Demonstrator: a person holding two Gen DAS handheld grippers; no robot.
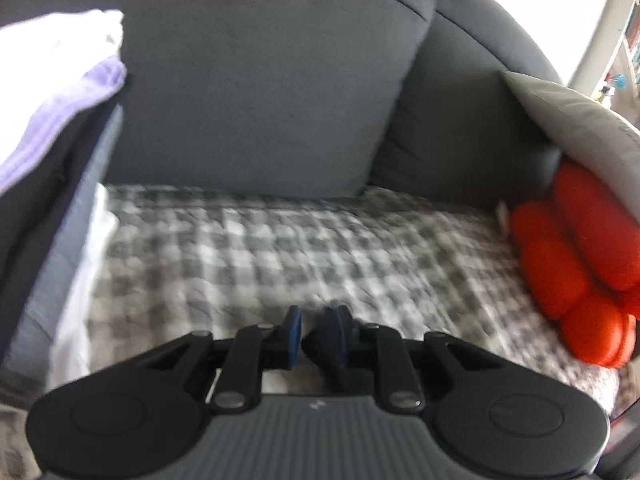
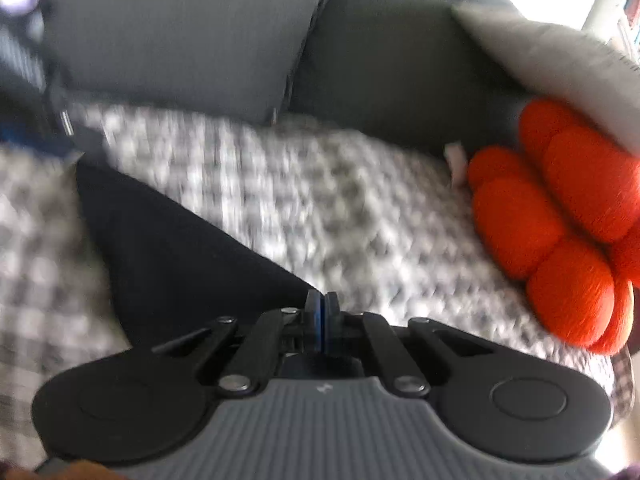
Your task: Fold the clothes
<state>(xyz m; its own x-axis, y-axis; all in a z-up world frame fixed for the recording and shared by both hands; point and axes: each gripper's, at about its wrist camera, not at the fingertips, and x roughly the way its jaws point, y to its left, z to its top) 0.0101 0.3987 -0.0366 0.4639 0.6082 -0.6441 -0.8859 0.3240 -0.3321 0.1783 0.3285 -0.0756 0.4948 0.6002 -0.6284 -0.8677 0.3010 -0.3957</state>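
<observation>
Both pinched the dark garment (image 2: 168, 248) on the checked blanket (image 2: 320, 200) — the left hand-held gripper (image 1: 316, 338) bunching a fold, the right hand-held gripper (image 2: 322, 312) clenched on an edge.

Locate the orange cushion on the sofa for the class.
In both wrist views the orange cushion sits at the right end of the sofa, on the checked blanket, tucked under a grey pillow.
</observation>
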